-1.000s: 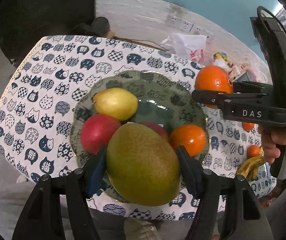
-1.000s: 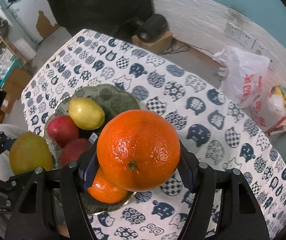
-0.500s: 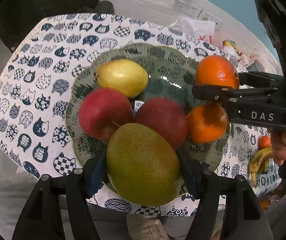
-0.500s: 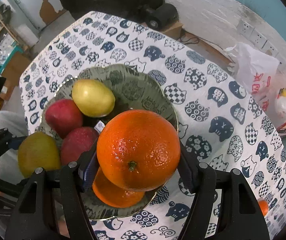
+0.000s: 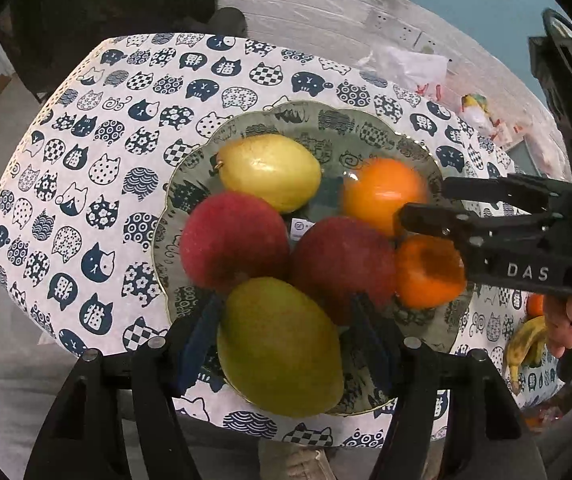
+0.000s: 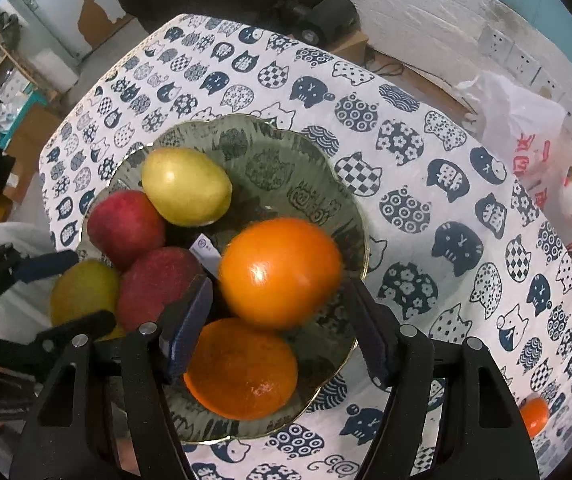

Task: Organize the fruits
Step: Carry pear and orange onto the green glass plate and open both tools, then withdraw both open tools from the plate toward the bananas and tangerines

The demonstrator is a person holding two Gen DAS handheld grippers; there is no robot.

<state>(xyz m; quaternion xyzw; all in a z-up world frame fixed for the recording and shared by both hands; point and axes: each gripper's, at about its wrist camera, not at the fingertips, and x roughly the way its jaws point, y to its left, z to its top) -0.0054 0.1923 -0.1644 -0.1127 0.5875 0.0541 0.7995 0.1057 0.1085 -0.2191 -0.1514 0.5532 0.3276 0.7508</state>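
A green patterned plate (image 5: 326,120) (image 6: 277,152) holds a yellow pear (image 5: 269,170) (image 6: 185,186), two red apples (image 5: 233,240) (image 5: 342,264), and two oranges (image 5: 430,272) (image 6: 241,368). My left gripper (image 5: 286,336) has its jaws apart, with a green mango (image 5: 279,348) (image 6: 83,292) between them at the plate's near rim. My right gripper (image 6: 277,320) is open above the plate. A big orange (image 6: 279,272) (image 5: 382,194), blurred, sits just beyond its fingers, free of them.
The table has a cat-print cloth (image 5: 85,184) (image 6: 446,208). A small orange (image 6: 534,416) and a banana (image 5: 526,344) lie at the right. A white plastic bag (image 6: 518,120) and boxes are on the floor behind. The table's front edge is close.
The right gripper has opened and let the big orange drop onto the plate. The left gripper has lowered the mango to the plate's near rim and its jaws have spread.
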